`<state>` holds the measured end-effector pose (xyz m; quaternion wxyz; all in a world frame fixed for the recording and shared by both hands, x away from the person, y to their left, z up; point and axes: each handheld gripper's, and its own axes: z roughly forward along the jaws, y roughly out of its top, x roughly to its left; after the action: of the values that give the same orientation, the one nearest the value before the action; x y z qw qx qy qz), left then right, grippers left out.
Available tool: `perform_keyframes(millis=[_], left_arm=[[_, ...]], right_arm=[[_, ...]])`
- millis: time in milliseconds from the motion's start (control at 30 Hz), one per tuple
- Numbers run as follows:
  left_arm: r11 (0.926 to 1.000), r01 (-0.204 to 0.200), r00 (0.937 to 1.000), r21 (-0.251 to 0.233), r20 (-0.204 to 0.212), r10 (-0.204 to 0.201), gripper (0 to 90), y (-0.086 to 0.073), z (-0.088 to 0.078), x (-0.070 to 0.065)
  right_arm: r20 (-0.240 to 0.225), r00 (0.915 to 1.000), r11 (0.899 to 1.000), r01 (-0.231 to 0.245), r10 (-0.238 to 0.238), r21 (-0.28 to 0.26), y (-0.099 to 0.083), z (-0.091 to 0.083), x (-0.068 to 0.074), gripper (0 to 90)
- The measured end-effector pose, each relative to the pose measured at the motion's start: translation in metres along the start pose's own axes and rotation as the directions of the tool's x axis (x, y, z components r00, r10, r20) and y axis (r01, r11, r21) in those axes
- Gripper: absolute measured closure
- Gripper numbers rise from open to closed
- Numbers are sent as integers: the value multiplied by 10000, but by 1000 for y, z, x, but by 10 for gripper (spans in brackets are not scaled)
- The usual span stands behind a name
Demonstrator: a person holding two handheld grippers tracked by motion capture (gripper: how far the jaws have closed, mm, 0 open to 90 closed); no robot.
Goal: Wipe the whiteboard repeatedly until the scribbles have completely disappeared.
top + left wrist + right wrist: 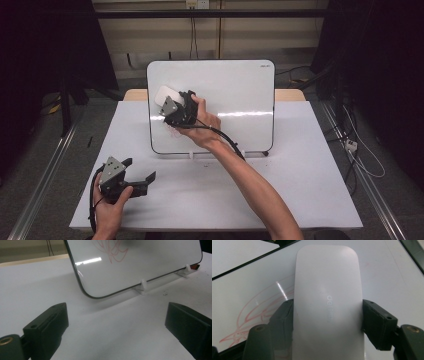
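While the right gripper [172,107] is clamped on a white eraser [328,305], its two black jaws pressing the eraser's long sides, the eraser lies flat against the whiteboard [240,95], toward the 10 o'clock part of the board's face in the high view. Faint red scribbles [252,317] mark the board just beside the eraser, at its 8 o'clock in the right gripper view. The whiteboard leans upright on small white clips [143,285] at the middle of the white table [300,190]. The left gripper [142,172] rests low at the table's 7 o'clock, well apart from the board, its jaws spread wide with only bare tabletop between them.
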<state>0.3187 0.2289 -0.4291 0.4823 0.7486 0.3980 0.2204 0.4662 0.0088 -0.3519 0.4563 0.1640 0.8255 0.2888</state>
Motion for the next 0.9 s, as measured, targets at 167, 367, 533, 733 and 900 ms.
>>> perform_keyframes(millis=[167,367,533,733,900], left_arm=[[9999,35,10000,-103,-6,-35,47,0,-2,0],[9999,69,10000,-114,30,-69,47,0,-2,0],[9999,85,10000,-97,14,-85,47,0,-3,1],[10000,35,10000,-76,-5,-35,47,0,-2,0],[10000,13,10000,-96,-20,-13,47,0,-2,-1]], right_arm=[[391,9978,9983,-542,534,191,4,2,-20,319],[927,9900,9936,-1097,1067,276,10,5,-50,319],[1257,9814,9885,-1494,1452,246,10,5,-63,318],[1471,9848,9944,-990,926,366,13,6,-52,318],[1433,9888,9979,-485,420,423,12,9,-31,313]])
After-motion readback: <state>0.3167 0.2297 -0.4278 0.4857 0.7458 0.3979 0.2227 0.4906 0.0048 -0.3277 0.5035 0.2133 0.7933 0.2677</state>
